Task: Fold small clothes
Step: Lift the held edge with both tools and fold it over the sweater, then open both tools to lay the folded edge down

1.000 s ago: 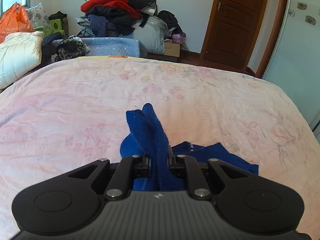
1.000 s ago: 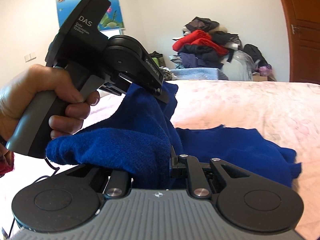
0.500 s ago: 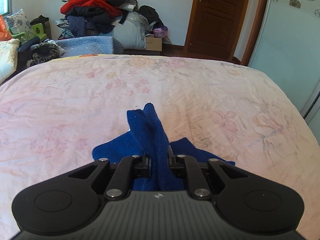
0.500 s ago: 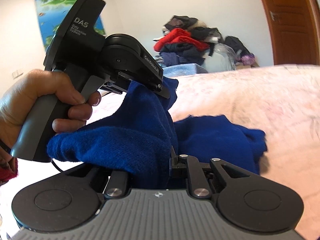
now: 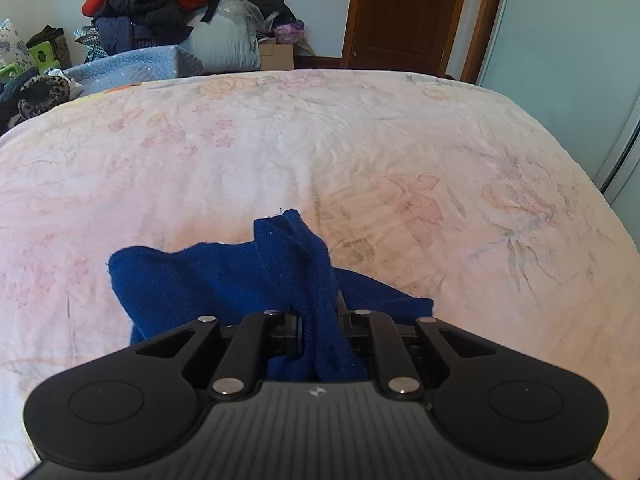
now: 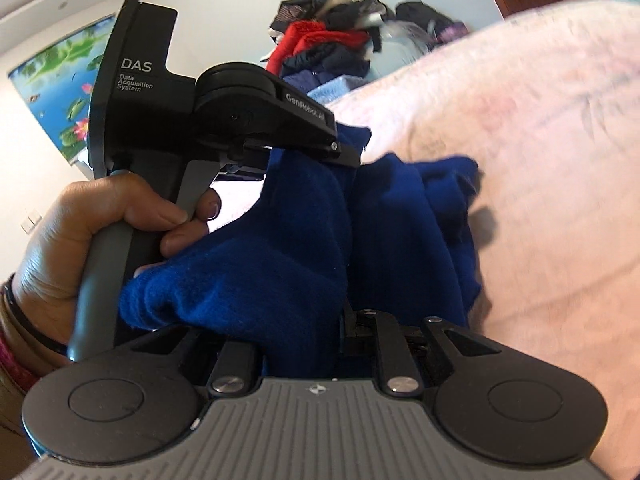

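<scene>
A small dark blue knit garment [image 5: 192, 276] hangs bunched over the pink floral bed [image 5: 320, 140]. My left gripper [image 5: 320, 320] is shut on a fold of it that sticks up between the fingers. My right gripper [image 6: 304, 320] is shut on another part of the same garment [image 6: 260, 272], which drapes over its left finger. The left gripper [image 6: 348, 156] also shows in the right wrist view, held by a hand, close above and left of the right one. The rest of the cloth trails down onto the bed.
A heap of clothes and bags [image 5: 160, 8] stands beyond the far edge of the bed. A brown door [image 5: 404, 12] is at the back right and a pale wardrobe [image 5: 568, 60] at the right. A poster [image 6: 56, 100] hangs on the wall.
Both grippers have lifted and swung with the garment. The right wrist view has tilted, and the trailing cloth has drawn in closer and spread to the left below the left gripper.
</scene>
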The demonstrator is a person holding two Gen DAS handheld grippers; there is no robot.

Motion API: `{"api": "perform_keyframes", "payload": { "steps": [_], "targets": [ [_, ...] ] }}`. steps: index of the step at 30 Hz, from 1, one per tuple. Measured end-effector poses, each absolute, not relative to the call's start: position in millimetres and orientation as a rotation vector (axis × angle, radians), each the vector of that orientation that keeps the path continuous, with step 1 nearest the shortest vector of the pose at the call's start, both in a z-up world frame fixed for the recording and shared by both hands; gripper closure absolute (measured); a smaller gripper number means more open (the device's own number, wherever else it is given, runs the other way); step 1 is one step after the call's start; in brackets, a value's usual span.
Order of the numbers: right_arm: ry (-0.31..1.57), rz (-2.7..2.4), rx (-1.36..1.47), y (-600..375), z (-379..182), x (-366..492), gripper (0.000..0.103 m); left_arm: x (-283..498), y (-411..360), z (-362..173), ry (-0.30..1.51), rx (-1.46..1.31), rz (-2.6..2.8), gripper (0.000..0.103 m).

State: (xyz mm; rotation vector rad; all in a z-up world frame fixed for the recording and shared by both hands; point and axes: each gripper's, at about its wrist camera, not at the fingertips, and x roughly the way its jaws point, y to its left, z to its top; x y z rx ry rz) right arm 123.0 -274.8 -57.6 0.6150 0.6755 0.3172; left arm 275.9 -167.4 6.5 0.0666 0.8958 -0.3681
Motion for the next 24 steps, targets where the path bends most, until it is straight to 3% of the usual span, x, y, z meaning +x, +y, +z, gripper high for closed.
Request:
{"api": "perform_keyframes", "payload": {
  "steps": [11, 14, 17, 19, 21, 24],
  "targets": [
    [0.721, 0.324, 0.771, -283.3, -79.9, 129.2, 0.08, 277.2, -177.9, 2.1, 0.921, 0.077, -0.37, 0.089],
    [0.734, 0.328, 0.814, -285.1, -85.8, 129.3, 0.079, 278.4, -180.2, 3.6, 0.927, 0.077, -0.371, 0.083],
    [0.744, 0.333, 0.848, -286.1, -91.8, 130.4, 0.078, 279.5, -178.0, 7.9, 0.915, 0.024, -0.391, 0.063],
    [0.747, 0.333, 0.86, -286.2, -95.6, 130.7, 0.077, 279.3, -173.8, 13.6, 0.883, -0.018, -0.397, 0.029],
    [0.752, 0.332, 0.879, -286.8, -99.1, 131.6, 0.076, 277.3, -169.5, 21.4, 0.831, -0.037, -0.387, 0.023],
    [0.756, 0.331, 0.904, -288.2, -103.7, 132.9, 0.077, 275.1, -163.4, 33.6, 0.802, -0.033, -0.363, 0.023]
  ]
}}
